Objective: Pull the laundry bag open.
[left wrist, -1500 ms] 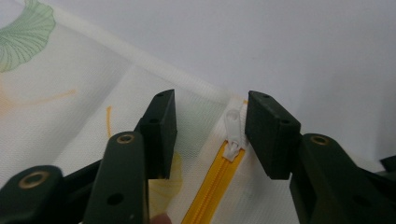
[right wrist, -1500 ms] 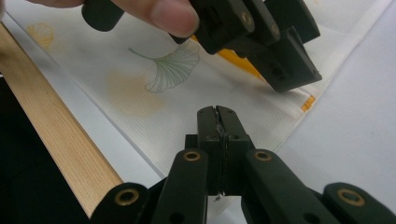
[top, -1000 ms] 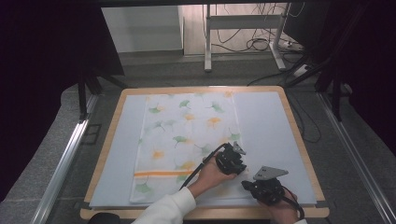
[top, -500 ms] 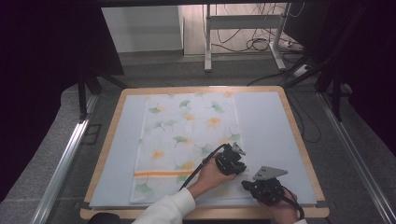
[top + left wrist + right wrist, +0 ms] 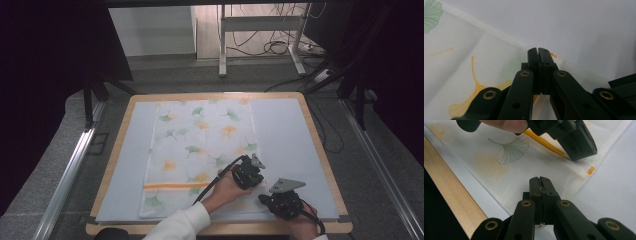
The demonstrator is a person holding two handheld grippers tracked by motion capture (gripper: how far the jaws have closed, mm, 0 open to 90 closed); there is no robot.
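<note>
From the high view I see a white cloth (image 5: 200, 155) printed with green and yellow ginkgo leaves, spread flat on a pale blue mat (image 5: 290, 140) that covers a wood-edged table (image 5: 320, 150). My left gripper (image 5: 248, 172) sits on the cloth's right edge, near its front corner; my right gripper (image 5: 284, 202) rests just beyond that corner, close to the table's front rim. Past the table's far side stand a metal frame (image 5: 260, 35) and loose cables (image 5: 280, 47) on a grey floor, with dark surroundings to both sides.

In the left gripper view, my jaws are pressed together over the cloth's hemmed edge; I cannot tell whether any fabric is caught between them.

In the right gripper view, my jaws are closed tight with a sliver of white fabric pinched at their tips, at the cloth's front edge. Beyond them, the left gripper's black body (image 5: 571, 137) presses on the cloth beside its orange stripe (image 5: 544, 143).
</note>
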